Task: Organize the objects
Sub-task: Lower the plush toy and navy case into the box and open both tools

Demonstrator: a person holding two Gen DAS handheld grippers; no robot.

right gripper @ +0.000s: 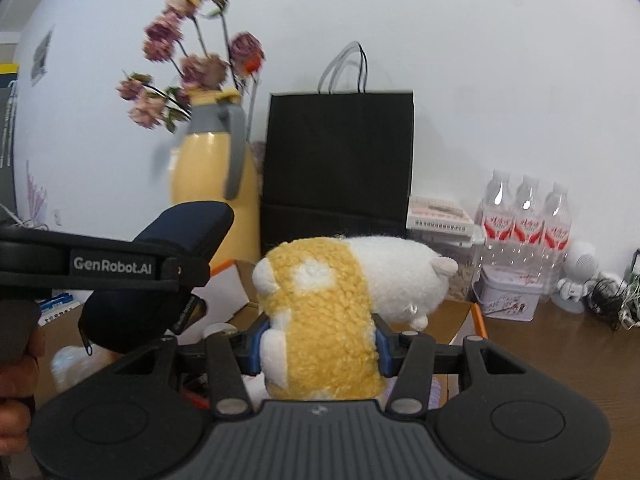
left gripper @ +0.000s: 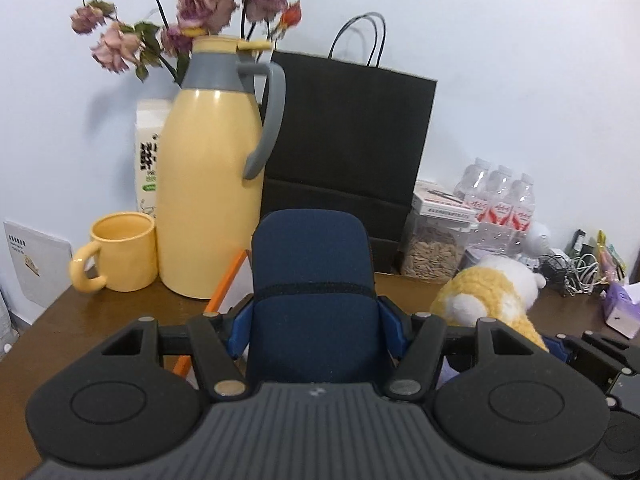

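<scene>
The left gripper [left gripper: 314,320] clamps a navy pouch [left gripper: 312,280], and the right gripper [right gripper: 318,346] squeezes a yellow-and-white plush toy [right gripper: 332,304]; both are carried clear above the desk [left gripper: 80,320], probably on their way to sorting. Both tools tilt slightly downward, side by side. At the desk's back edge stand a yellow thermos [left gripper: 208,184] and black bag [left gripper: 348,140].

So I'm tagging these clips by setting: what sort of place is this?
Probably a home or office desk used for odds and ends: a thermos jug with a matching mug, bottled water, and tangled cables.
</scene>
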